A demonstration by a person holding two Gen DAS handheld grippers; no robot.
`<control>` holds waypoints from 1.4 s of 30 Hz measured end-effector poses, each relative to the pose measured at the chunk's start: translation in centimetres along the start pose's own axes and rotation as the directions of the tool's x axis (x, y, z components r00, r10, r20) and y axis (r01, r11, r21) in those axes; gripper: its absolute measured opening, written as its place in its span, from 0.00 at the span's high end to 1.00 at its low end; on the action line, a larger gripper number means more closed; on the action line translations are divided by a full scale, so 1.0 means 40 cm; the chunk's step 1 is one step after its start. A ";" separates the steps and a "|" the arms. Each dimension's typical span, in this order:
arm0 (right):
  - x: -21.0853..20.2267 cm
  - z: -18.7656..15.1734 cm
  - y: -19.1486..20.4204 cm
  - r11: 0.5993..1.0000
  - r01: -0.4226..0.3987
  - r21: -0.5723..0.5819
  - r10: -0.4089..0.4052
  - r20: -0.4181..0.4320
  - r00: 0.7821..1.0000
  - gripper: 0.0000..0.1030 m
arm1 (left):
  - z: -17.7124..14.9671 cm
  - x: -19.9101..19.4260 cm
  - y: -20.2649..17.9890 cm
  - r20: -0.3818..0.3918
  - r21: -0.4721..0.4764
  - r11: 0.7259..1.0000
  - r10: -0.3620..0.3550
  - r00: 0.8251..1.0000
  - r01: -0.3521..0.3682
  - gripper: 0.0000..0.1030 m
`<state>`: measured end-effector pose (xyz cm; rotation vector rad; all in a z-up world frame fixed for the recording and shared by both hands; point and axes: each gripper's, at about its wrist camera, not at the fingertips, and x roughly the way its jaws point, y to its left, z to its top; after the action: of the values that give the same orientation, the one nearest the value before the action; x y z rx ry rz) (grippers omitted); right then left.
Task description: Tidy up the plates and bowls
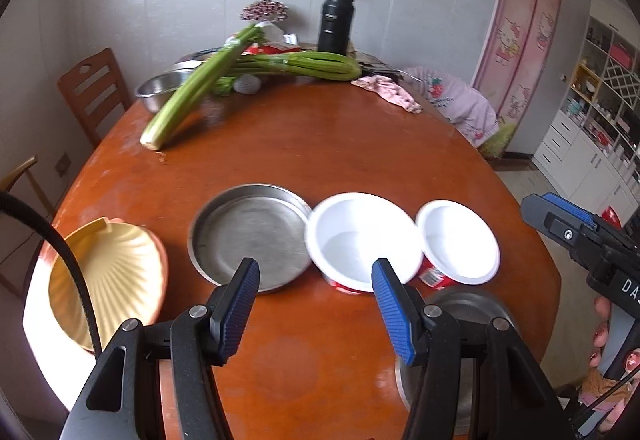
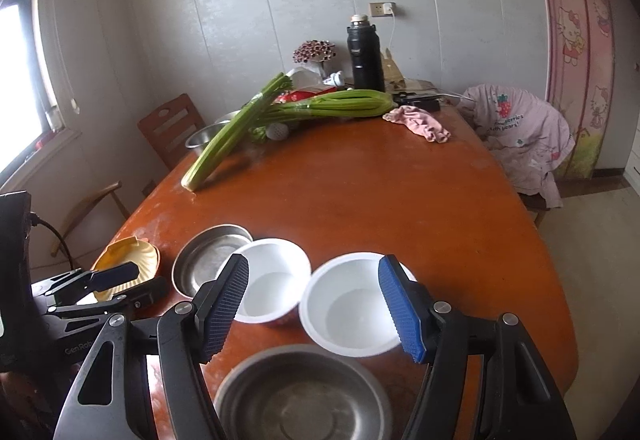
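Note:
On the brown table a flat steel plate lies beside two white bowls, a larger one and a smaller one. A yellow shell-shaped dish sits at the left edge. A steel bowl lies near the front. My left gripper is open and empty, just short of the plate and larger bowl. In the right wrist view my right gripper is open and empty above the white bowls, with the steel bowl below, and the plate and yellow dish to the left.
Celery stalks, a steel basin, a black flask, a pink cloth and clutter lie at the table's far end. Wooden chairs stand left; a chair draped with clothing stands right.

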<state>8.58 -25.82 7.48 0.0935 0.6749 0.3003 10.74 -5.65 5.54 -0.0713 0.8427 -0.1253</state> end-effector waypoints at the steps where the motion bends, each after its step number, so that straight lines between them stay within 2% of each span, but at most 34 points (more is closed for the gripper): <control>1: -0.001 -0.003 -0.008 1.000 0.004 0.002 -0.004 -0.004 1.000 0.33 | -0.002 0.003 -0.010 -0.002 0.006 1.000 -0.002 1.000 0.002 0.44; 9: -0.003 -0.036 -0.052 1.000 0.009 -0.001 -0.009 -0.049 0.999 0.32 | -0.021 0.033 -0.070 -0.035 0.032 0.999 -0.031 0.999 0.032 0.44; 22: 0.007 -0.114 -0.064 1.000 0.008 -0.014 -0.010 -0.148 0.989 0.32 | -0.071 0.071 -0.092 -0.106 0.045 0.997 -0.053 0.993 0.058 0.44; 29: 0.037 -0.174 -0.075 1.000 0.024 -0.010 -0.026 -0.223 0.974 0.32 | -0.112 0.098 -0.097 -0.167 0.036 0.995 -0.083 0.982 0.091 0.44; 36: 0.054 -0.222 -0.081 0.999 0.026 -0.026 -0.032 -0.257 0.966 0.33 | -0.136 0.120 -0.115 -0.201 0.039 0.993 -0.106 0.974 0.116 0.44; 42: 0.063 -0.245 -0.067 0.999 -0.020 -0.039 0.009 -0.277 0.961 0.43 | -0.150 0.138 -0.139 -0.221 0.057 0.989 -0.119 0.968 0.134 0.44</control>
<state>4.92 -27.71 -2.16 0.0163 0.9455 0.3450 9.44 -12.01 -1.88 -0.0447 1.0514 -0.2871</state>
